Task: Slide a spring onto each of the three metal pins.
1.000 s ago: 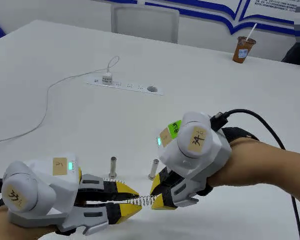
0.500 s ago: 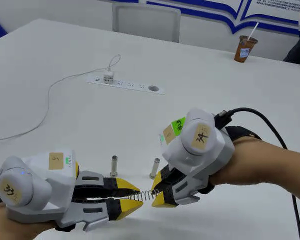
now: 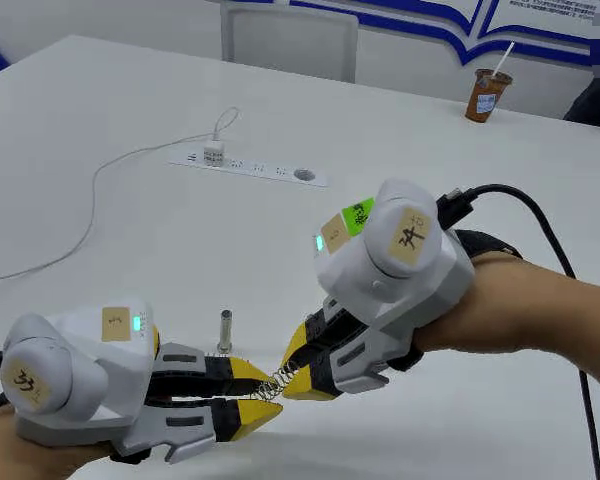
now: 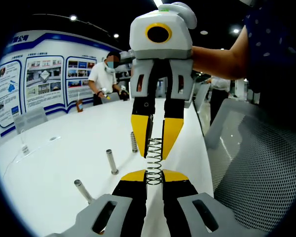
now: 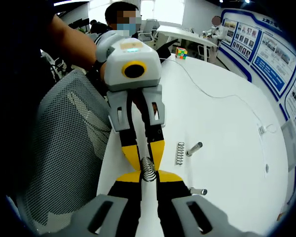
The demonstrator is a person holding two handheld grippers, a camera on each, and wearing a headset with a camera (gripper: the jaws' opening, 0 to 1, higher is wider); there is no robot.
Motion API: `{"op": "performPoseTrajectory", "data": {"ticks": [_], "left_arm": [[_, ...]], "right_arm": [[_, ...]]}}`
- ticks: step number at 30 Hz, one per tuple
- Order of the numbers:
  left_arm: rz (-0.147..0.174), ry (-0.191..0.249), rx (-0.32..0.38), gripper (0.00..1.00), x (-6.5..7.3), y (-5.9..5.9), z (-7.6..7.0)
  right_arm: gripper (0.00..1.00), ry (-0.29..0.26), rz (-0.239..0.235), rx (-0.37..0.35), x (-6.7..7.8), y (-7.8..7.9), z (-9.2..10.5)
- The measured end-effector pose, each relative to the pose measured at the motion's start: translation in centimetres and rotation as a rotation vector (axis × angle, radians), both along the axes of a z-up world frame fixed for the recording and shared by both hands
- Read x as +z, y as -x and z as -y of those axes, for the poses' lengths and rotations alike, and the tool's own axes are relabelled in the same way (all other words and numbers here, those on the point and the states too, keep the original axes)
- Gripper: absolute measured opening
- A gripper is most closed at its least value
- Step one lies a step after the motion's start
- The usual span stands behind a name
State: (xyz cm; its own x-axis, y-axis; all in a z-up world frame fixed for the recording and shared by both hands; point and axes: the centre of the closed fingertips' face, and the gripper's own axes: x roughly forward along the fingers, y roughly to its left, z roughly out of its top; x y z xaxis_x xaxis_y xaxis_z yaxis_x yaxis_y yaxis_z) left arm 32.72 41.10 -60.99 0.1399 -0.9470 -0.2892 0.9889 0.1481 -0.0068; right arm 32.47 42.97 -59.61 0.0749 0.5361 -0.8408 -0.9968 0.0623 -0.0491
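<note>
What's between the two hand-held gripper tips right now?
A spring bridges them, one end in the left hand-held gripper, the other in the right hand-held gripper; the left gripper view shows it best.

One coiled spring is held aloft; a second spring lies flat beside one of three upright metal pins.

The right gripper has moved in, squeezing the spring shorter.

L tool, R tool tip-to-tip, both closed
</note>
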Motion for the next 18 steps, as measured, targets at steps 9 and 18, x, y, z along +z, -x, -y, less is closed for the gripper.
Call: {"op": "performPoseTrajectory", "data": {"ticks": [9,18], "left_arm": [[-0.002,-0.002,0.003,0.11,-0.19,0.0,0.02],[-0.001,0.009,0.012,0.14,-0.03,-0.13,0.12]], "right_arm": [[0.12,-0.008,0.003,0.017,0.22,0.16,-0.93],[0.12,-0.005,0.009,0.007,0.36,-0.05,-0.75]]}}
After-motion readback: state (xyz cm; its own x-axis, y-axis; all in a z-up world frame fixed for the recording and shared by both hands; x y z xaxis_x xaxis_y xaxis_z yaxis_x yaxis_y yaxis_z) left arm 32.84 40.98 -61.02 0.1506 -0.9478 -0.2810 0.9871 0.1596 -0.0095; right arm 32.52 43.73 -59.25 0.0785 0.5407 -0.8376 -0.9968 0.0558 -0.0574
